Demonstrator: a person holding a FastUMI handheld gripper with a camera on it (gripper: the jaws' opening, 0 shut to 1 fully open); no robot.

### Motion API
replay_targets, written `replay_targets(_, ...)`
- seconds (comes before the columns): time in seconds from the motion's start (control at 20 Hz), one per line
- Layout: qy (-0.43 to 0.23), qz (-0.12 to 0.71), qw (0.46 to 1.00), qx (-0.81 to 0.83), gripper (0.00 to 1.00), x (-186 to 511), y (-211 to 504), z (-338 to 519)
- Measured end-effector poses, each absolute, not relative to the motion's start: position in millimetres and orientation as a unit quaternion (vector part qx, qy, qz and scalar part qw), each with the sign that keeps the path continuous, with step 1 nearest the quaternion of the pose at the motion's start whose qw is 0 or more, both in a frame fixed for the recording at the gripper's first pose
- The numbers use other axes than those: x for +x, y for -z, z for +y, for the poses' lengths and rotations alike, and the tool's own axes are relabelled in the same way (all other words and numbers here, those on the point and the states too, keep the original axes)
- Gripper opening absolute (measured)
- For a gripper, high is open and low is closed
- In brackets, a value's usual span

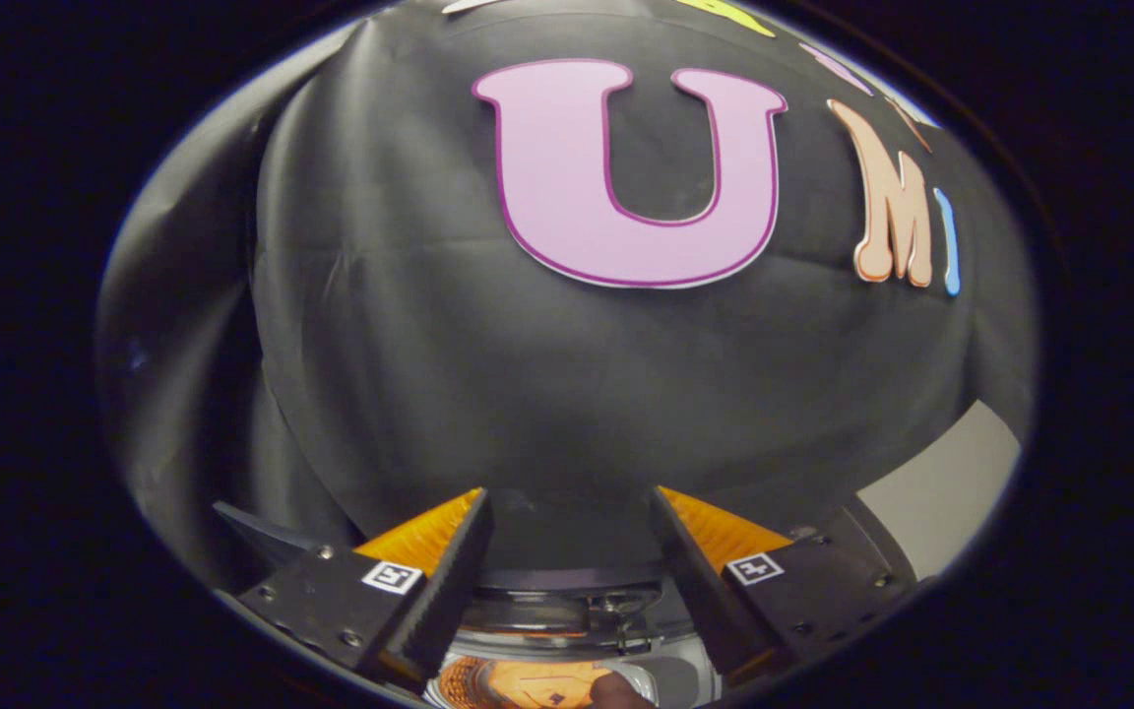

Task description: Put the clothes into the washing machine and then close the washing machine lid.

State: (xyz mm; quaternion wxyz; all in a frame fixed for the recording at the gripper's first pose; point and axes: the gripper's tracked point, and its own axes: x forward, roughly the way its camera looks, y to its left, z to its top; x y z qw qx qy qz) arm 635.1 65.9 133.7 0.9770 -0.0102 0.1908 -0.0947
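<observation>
Your hand-held gripper [572, 522] is spread wide, its 2 fingers well apart and pinching nothing; between their tips you see only the black cloth wall [547, 394] of the booth, which lies far beyond them. Each finger carries a small square marker on its upper face.

Low between the 2 fingers, near you, sits the washing machine [567, 611]. You can make out its clear, curved lid [552, 603] just behind the finger bases, and nearer still a round opening with something orange [528, 681] inside the drum. Whether that orange thing is the clothes, you cannot tell from this angle. A dark rounded shape [616, 692] sits at the opening's right side, too cut off to identify.

To the far right, a pale grey panel [941, 492] shows below the cloth.
</observation>
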Motion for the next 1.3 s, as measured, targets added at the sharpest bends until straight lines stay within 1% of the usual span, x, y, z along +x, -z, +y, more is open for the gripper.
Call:
replay_targets(0.15, 0.093, 0.228, 0.969, 0.008, 0.97, 627.8, -127.4, 67.1)
replay_targets(0.25, 0.086, 0.232, 0.969, 0.001, 0.95, 629.0, -126.1, 68.9)
replay_targets(0.8, 0.074, 0.242, 0.967, 0.003, 0.94, 629.0, -128.0, 68.4)
replay_targets(1.1, 0.059, 0.230, 0.971, 0.009, 0.94, 633.2, -129.9, 69.1)
replay_targets(1.3, 0.047, 0.238, 0.970, 0.010, 0.94, 632.1, -140.3, 64.9)
